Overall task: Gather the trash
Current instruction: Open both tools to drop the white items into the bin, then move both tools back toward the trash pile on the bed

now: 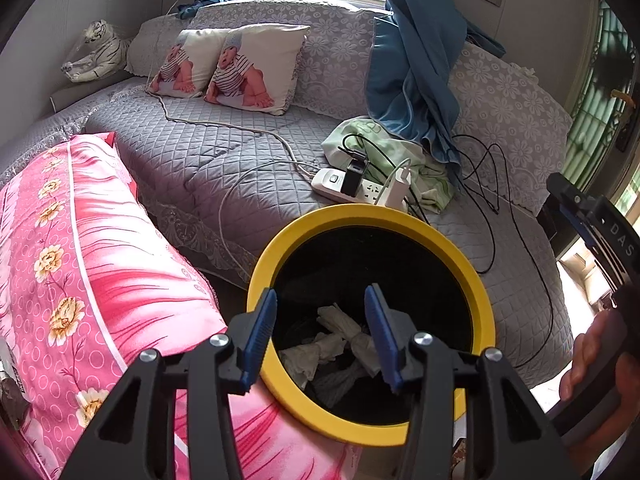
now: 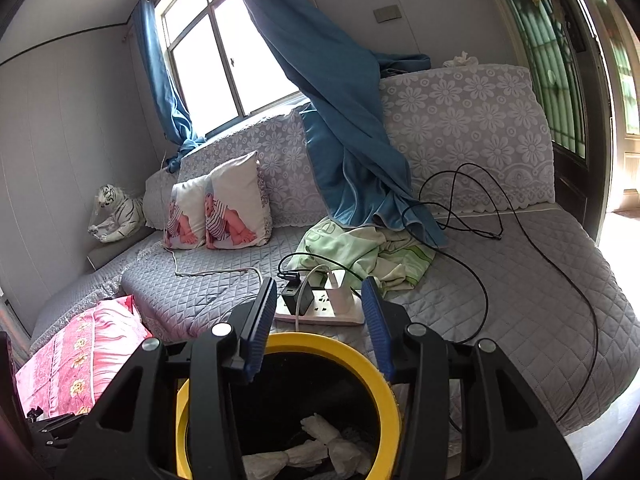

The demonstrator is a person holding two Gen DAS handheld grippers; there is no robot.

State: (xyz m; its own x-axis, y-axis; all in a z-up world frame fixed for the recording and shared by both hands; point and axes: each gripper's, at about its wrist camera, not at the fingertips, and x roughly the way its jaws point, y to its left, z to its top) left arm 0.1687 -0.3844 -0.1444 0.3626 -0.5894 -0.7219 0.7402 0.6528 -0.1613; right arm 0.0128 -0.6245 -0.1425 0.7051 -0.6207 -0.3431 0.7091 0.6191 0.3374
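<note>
A black trash bin with a yellow rim (image 1: 460,248) stands against the grey sofa. Several crumpled white tissues (image 1: 332,344) lie at its bottom. My left gripper (image 1: 320,300) hovers over the bin's mouth, tilted down into it, jaws open and with nothing between the blue pads. In the right wrist view the yellow rim (image 2: 360,356) and the tissues (image 2: 320,436) sit just below my right gripper (image 2: 319,292), which is also open and holds nothing. Another white crumpled piece (image 2: 460,59) lies on top of the sofa back.
A white power strip (image 2: 320,308) with chargers lies on the sofa behind the bin, with black cables (image 2: 480,280) looping right. A green cloth (image 2: 368,252), blue curtain (image 2: 344,120), pink pillow (image 1: 80,260) and two cushions (image 1: 240,68) surround it. A hand (image 1: 588,352) is at the right.
</note>
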